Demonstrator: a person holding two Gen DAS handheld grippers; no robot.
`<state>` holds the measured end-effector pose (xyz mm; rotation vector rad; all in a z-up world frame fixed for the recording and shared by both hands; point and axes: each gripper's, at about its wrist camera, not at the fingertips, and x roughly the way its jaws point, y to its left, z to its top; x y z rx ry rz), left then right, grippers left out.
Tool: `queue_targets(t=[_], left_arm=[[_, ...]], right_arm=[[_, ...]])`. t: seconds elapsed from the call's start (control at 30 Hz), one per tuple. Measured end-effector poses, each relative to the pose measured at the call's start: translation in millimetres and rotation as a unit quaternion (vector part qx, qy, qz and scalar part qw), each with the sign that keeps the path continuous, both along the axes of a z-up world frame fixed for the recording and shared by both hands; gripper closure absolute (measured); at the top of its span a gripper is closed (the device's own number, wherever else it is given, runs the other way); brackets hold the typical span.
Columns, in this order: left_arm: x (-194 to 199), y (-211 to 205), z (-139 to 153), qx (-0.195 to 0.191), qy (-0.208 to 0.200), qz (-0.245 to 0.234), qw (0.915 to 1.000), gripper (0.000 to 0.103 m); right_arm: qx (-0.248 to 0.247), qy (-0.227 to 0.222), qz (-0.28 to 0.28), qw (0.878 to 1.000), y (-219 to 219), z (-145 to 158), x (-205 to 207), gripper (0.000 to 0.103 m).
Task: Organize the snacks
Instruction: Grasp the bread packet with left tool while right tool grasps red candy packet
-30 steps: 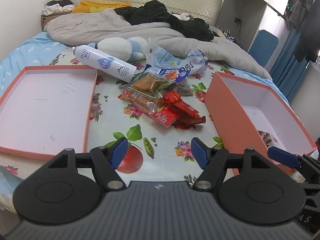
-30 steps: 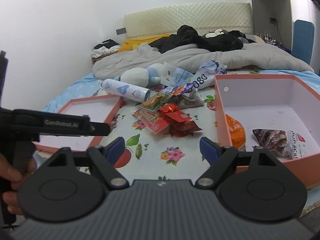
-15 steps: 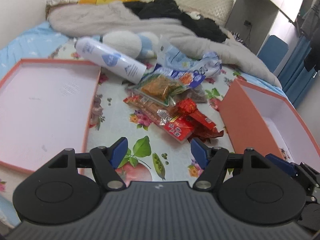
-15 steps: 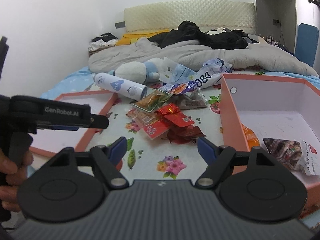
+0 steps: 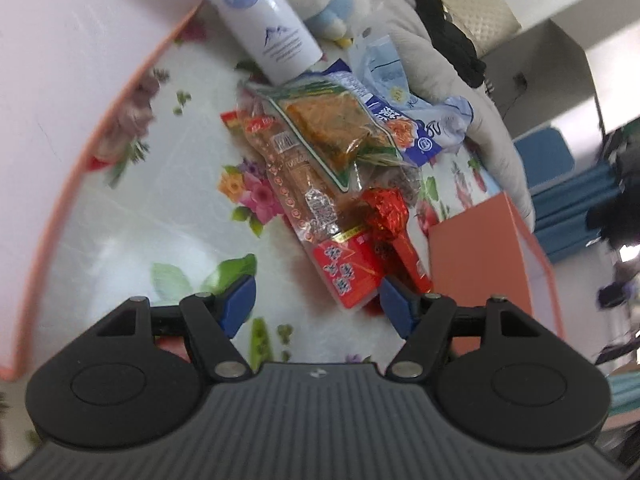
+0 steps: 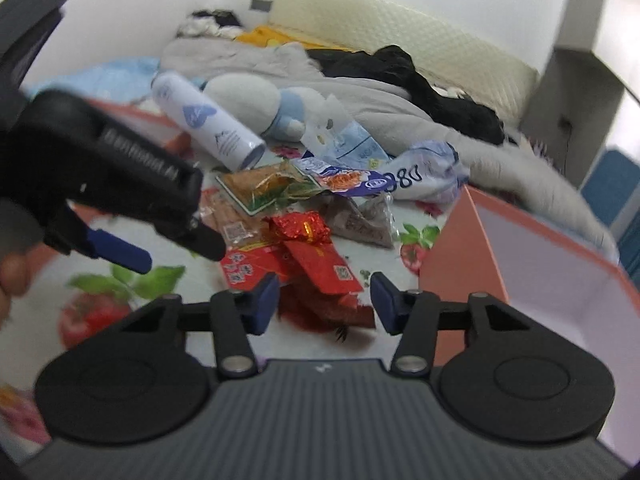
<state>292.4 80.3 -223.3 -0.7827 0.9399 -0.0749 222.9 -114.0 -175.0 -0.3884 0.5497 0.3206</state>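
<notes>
A pile of snack packets lies on the flowered sheet: a red packet (image 5: pixel 348 268), a clear orange-brown packet (image 5: pixel 340 128), a crinkled red foil sweet (image 5: pixel 386 206) and a blue-white packet (image 5: pixel 416 136). My left gripper (image 5: pixel 318 304) is open and empty, low over the near end of the red packet. My right gripper (image 6: pixel 324 296) is open and empty, just above the red packets (image 6: pixel 320 266). The left gripper also shows in the right wrist view (image 6: pixel 168 248), at the pile's left.
An orange box (image 6: pixel 532 264) stands right of the pile, and its lid (image 5: pixel 80 92) lies to the left. A white spray bottle (image 5: pixel 264 20), a plush toy (image 6: pixel 256 100), a plastic bag (image 6: pixel 420 172) and bedding (image 6: pixel 360 92) lie behind.
Both grippers have moved forward and down to the snack pile. The left one has tilted steeply over the red packet. Both stay open.
</notes>
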Motion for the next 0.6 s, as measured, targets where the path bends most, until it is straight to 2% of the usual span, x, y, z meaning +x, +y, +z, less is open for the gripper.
queue_targets(t=[0.17, 0.43, 0.47, 0.53, 0.6], left_arm=[[15.4, -3.0, -13.8, -0.038, 0.008, 0.0, 0.9992, 0.032], [32.1, -4.0, -32.7, -0.081, 0.018, 0.016, 0.9964, 0.049], [33.7, -3.8, -34.4, -0.082, 0.02, 0.021, 0.9962, 0.054], [35.1, -2.1, -37.1, -0.089, 0.025, 0.033, 0.9952, 0.065], [35.9, -0.9, -38.5, -0.092, 0.027, 0.042, 0.9945, 0.082]], right_arm=[[-0.041, -0.003, 0.022, 0.999, 11.7, -11.9, 11.2, 0.062], [-0.049, -0.001, 0.024, 0.998, 17.3, -19.1, 21.8, 0.079], [-0.046, 0.003, 0.022, 0.999, 16.7, -20.9, 23.3, 0.085], [-0.034, 0.006, 0.018, 0.999, 13.0, -20.7, 24.5, 0.09], [-0.018, 0.009, 0.014, 1.0, 8.8, -17.0, 25.1, 0.095]])
